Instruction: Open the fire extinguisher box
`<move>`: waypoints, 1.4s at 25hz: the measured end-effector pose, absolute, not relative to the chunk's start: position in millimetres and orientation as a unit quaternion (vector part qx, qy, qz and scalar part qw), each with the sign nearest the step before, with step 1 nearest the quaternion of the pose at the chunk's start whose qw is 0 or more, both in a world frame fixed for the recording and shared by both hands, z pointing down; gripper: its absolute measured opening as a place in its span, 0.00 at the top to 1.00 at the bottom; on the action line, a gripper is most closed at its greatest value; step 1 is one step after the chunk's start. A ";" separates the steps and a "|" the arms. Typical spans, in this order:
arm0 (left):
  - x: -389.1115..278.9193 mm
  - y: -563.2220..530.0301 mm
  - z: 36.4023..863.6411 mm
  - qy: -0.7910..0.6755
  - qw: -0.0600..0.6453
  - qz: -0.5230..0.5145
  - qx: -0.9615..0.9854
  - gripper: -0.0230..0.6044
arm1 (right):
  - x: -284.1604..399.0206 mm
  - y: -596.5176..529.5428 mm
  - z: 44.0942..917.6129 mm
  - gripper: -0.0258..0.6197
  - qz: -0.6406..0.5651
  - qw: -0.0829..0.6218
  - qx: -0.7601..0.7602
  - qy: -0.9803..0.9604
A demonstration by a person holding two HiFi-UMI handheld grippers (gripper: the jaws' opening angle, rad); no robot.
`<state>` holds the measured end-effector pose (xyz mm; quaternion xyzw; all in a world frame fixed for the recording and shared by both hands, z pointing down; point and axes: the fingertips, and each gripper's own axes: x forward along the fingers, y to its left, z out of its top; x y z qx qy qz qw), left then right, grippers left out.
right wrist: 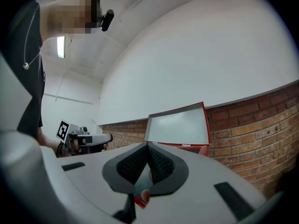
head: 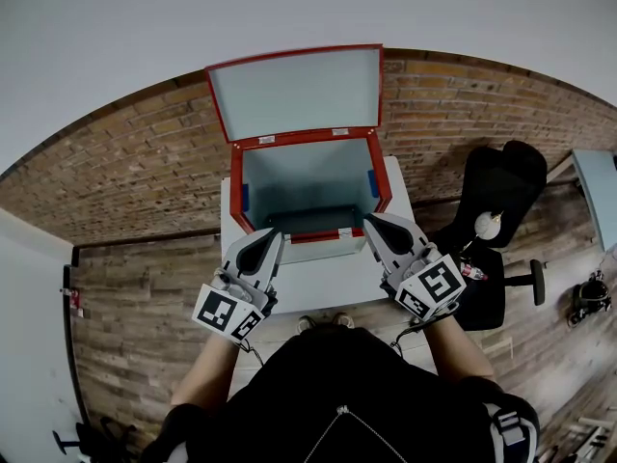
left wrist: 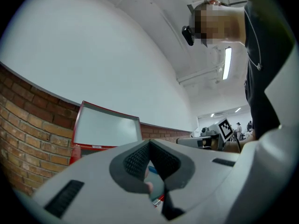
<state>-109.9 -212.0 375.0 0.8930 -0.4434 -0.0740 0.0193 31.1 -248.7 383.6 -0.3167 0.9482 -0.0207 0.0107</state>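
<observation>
- Head view: the red box [head: 236, 186] stands on a white surface [head: 318, 283] against a brick wall [head: 116, 162].
- Its lid [head: 294, 93] is swung up and back and leans on the wall, so the pale inside of the box shows.
- The left claw [head: 277, 231] points at the box's front left corner and the right claw [head: 369, 220] at its front right corner. Whether either tip touches the rim cannot be told from here.
- A black chair [head: 501, 210] stands on the wooden floor [head: 135, 326], to the right of the surface.
- Left gripper view: the left claw [left wrist: 149, 143] is clenched, its dark ribbed pads [left wrist: 138, 160] meeting at the tip.
- Beyond it the raised lid [left wrist: 106, 127] rests upright against the brick wall [left wrist: 28, 125].
- The right claw's marker cube [left wrist: 224, 129] shows off to the right, and a ceiling light [left wrist: 227, 62] is lit above.
- Right gripper view: the right claw [right wrist: 147, 146] is also clenched, pad against pad.
- The open lid [right wrist: 180, 125] stands just past its tip, against the brick wall [right wrist: 252, 129].
- The left claw [right wrist: 105, 138] shows at the left, level with this one and well apart from it.
</observation>
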 end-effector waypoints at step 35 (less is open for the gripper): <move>-88.0 -207.3 413.1 -0.430 0.043 -0.051 0.900 0.89 | 23.7 -245.3 409.5 0.93 -0.039 0.008 -0.310 0.950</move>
